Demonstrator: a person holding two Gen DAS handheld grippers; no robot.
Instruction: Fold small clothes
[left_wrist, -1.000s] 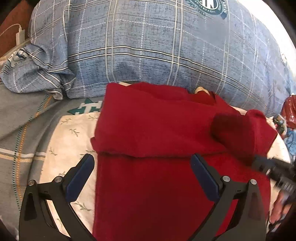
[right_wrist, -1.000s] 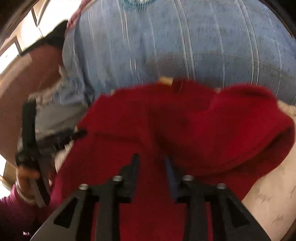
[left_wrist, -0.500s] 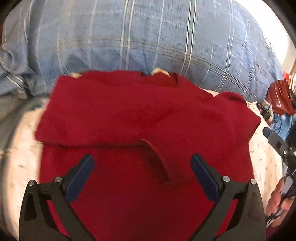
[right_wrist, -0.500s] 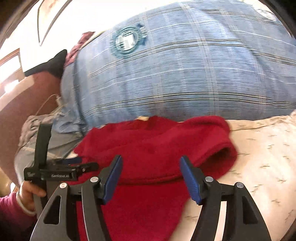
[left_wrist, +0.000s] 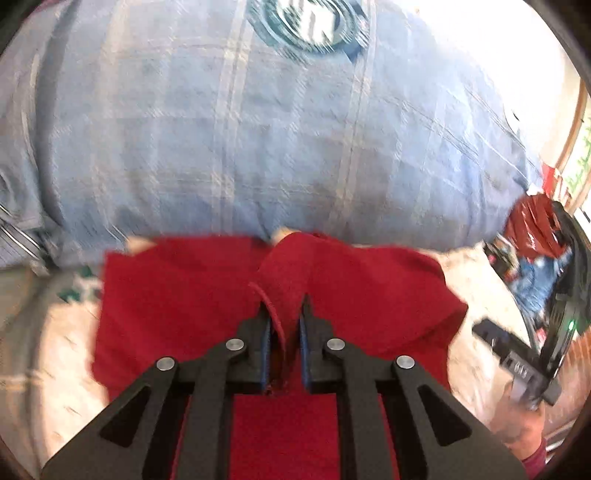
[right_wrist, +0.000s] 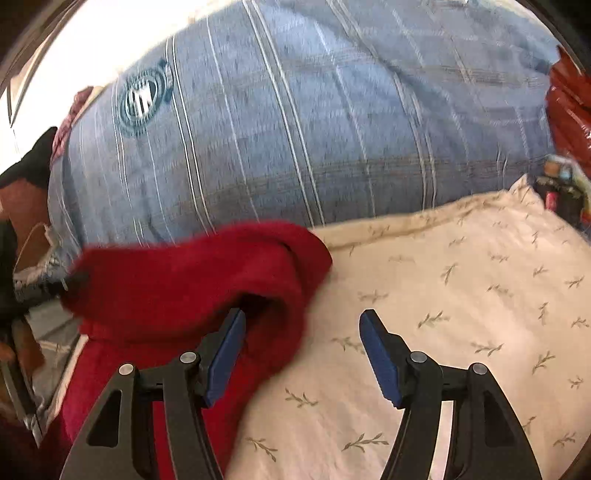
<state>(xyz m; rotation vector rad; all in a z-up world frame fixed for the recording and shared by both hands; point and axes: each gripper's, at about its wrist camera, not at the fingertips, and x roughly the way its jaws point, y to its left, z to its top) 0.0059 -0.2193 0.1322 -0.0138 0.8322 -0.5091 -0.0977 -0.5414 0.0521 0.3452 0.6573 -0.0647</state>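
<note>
Red sweater spread ahead of the left gripper, jaws just snapped together on its sleeve cuff (blurry shot), right gripper spread apart, nothing between, sweater off its left finger, cream sheet underneath

Home bedroom, big blue plaid pillow, leaf-print bedsheet

Left gripper jaws just closed, pinching raised fold of red garment; garment lies against blue plaid pillow on bed.
</note>
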